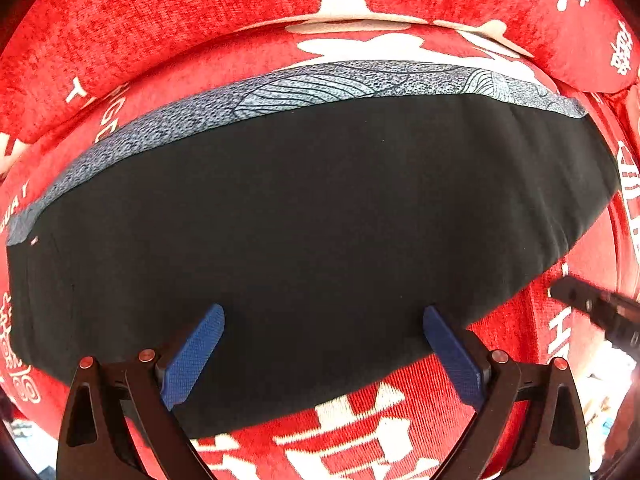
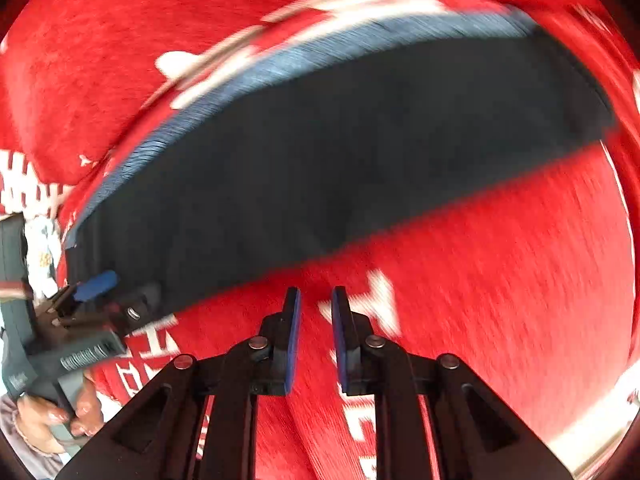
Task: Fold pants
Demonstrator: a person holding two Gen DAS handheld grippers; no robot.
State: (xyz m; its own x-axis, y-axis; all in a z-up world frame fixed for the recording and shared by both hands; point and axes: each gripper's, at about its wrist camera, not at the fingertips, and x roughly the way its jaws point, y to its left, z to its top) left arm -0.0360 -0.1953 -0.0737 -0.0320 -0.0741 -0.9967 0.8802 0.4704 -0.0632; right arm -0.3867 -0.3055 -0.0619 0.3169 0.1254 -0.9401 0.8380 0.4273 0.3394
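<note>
Two grippers over one garment. The pants (image 1: 312,216), black with a grey patterned band along the far edge, lie flat in a folded slab on a red cloth (image 1: 120,20) printed with white characters. Long axis runs left to right across both views. Left gripper (image 1: 324,354): jaws wide apart, empty, hanging over the near edge of the pants. Right gripper (image 2: 316,336): jaws nearly closed, a narrow gap, nothing between them, over bare red cloth just short of the near edge. Left is nearer. Lettering is only fragmentary: "T", "H", nothing readable as a word.
</note>
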